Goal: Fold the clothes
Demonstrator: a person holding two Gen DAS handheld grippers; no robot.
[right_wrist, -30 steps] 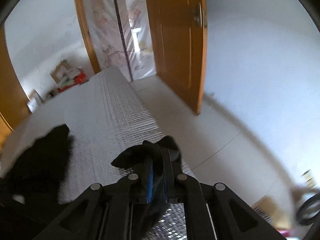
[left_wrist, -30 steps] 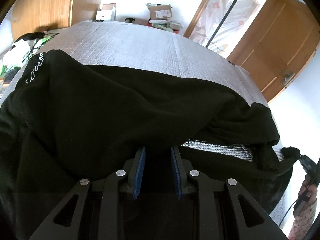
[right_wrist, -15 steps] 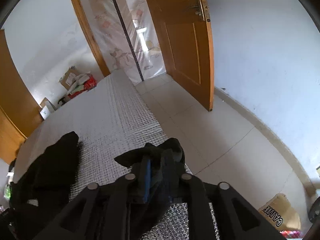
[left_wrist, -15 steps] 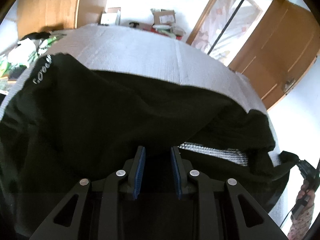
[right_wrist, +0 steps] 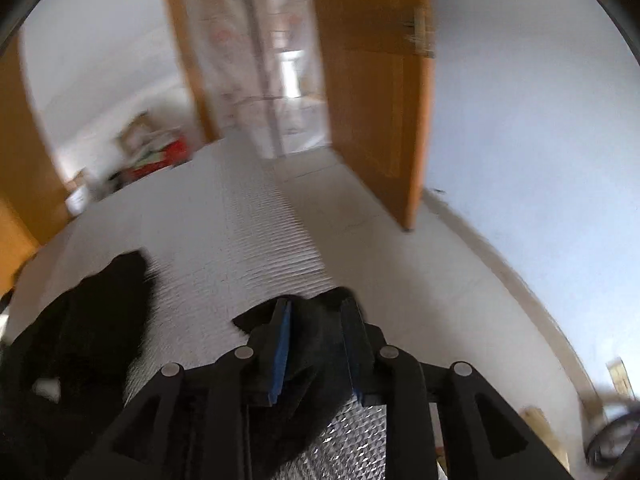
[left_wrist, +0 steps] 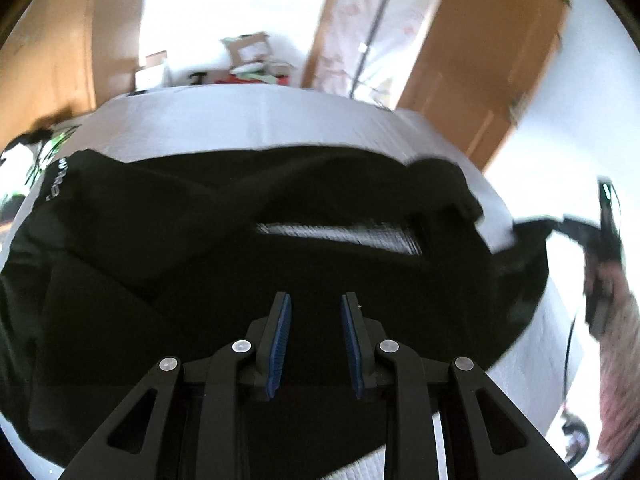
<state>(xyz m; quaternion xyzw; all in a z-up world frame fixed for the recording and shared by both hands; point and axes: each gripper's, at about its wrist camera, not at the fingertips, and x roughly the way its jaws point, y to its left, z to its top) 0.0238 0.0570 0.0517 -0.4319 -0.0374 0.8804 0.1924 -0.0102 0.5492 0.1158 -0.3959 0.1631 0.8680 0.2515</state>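
A black garment point(left_wrist: 200, 248) with white lettering on its left edge lies spread and rumpled on a silver quilted mat point(left_wrist: 248, 120). My left gripper point(left_wrist: 314, 300) hovers over the garment's near part, open, and I see nothing pinched between its blue pads. At the right edge of the left wrist view a hand point(left_wrist: 612, 292) holds my right gripper point(left_wrist: 600, 232) at the garment's far corner. In the right wrist view my right gripper point(right_wrist: 316, 304) has its jaws opening, with the black corner point(right_wrist: 316, 344) still lying loose between them. Another fold of the garment point(right_wrist: 80, 320) lies to its left.
The mat's right edge point(right_wrist: 320, 264) drops to a pale tiled floor point(right_wrist: 420, 280). A wooden door point(right_wrist: 372, 100) stands ajar beyond it. Cardboard boxes and clutter point(left_wrist: 248, 52) sit past the far end, with more items point(left_wrist: 24, 148) at the left.
The right gripper's jaws, shut on the black corner a second ago, have parted. The left gripper has drawn back and tilted, so more of the garment and mat shows.
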